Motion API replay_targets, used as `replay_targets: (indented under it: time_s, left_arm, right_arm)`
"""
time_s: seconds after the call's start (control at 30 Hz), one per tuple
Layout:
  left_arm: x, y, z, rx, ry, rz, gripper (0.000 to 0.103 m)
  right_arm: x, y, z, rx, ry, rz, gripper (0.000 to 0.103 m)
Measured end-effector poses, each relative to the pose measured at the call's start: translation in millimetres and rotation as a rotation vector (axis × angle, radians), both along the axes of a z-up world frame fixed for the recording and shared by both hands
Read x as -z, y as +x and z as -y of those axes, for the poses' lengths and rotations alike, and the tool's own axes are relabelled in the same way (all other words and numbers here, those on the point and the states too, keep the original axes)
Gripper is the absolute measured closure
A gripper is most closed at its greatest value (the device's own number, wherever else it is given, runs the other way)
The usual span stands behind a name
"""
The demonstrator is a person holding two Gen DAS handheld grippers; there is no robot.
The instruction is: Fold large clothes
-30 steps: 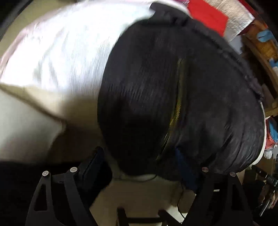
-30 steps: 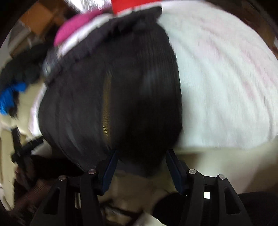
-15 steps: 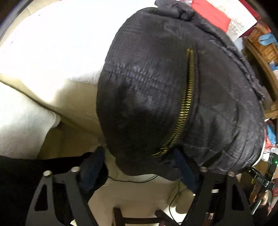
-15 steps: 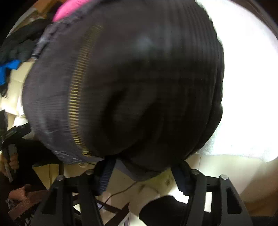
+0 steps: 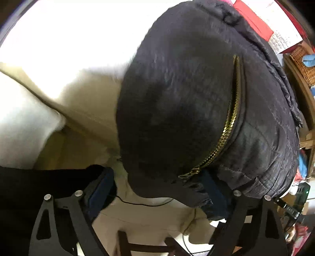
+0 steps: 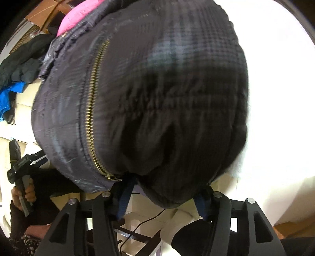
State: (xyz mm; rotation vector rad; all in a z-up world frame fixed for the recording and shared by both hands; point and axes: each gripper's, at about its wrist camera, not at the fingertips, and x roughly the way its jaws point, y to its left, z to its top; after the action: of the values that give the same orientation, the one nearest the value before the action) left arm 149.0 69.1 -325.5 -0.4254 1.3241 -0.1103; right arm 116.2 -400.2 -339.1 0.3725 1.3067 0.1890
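Since the earlier frames both grippers have sunk closer to the dark jacket, which now bulges larger in each view, hanging over the near edge of a surface covered by a white blanket.

Left gripper: its jaws have just been opening and stand spread wide. The jacket's near hem hangs between them; the right pad sits against the fabric just below the zipper's near end, while the left pad is clear of it, so it is released rather than gripping. One brass zipper runs up the jacket's front.

Right gripper: its jaws have just been opening slightly, yet the blue pads press in on both sides of the jacket's bunched near hem, so it is grasping the jacket.

Containers: one wicker basket stands on a wooden shelf at the far right, with something light blue in it. Beside the jacket's far end lie one pink garment, and to the left a heap of dark clothes with a blue piece. A hand holding the other gripper's handle shows at the near left of the right view.
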Motion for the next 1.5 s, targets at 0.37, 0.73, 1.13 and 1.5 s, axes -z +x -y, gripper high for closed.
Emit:
replay_targets:
  time_s: [0.37, 0.73, 1.13, 1.5]
  left_arm:
    - [-34, -6, 18, 0.185, -0.144, 0.135, 0.102]
    - [-54, -10, 9, 0.176, -0.042, 0.169, 0.082]
    - [-20, -9, 14, 0.115, 0.019, 0.024, 0.023]
    - [-14, -14, 9, 0.083, -0.043, 0.031, 0.023]
  right_arm:
    - [-84, -30, -5, -0.096, 0.151, 0.215, 0.068]
    - [-101, -34, -27, -0.106, 0.207, 0.263, 0.068]
    - [-29, -20, -7, -0.062, 0.046, 0.052, 0.026]
    - [-66, -36, 3, -0.033, 0.224, 0.160, 0.072]
